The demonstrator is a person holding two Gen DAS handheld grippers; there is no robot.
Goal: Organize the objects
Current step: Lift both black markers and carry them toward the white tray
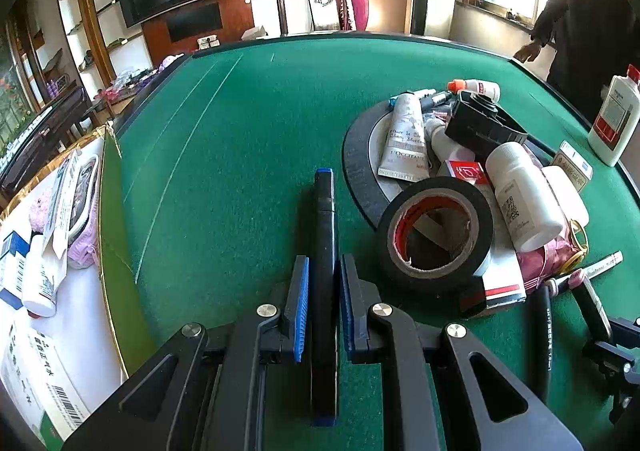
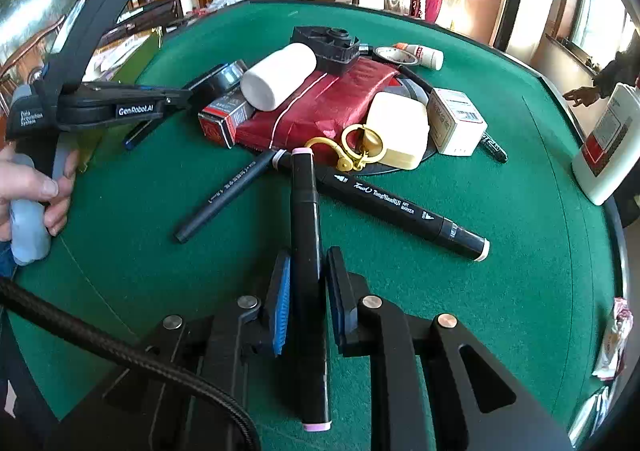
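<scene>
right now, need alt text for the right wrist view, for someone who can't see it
The right gripper is shut on a black marker with pink ends above a green felt table. Beyond it lie a second black marker, a red pouch and a white bottle; the left gripper is at left.

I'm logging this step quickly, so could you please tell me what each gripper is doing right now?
Left gripper: shut on the blue-capped black marker.
Right gripper: shut on the pink-capped black marker.
</scene>
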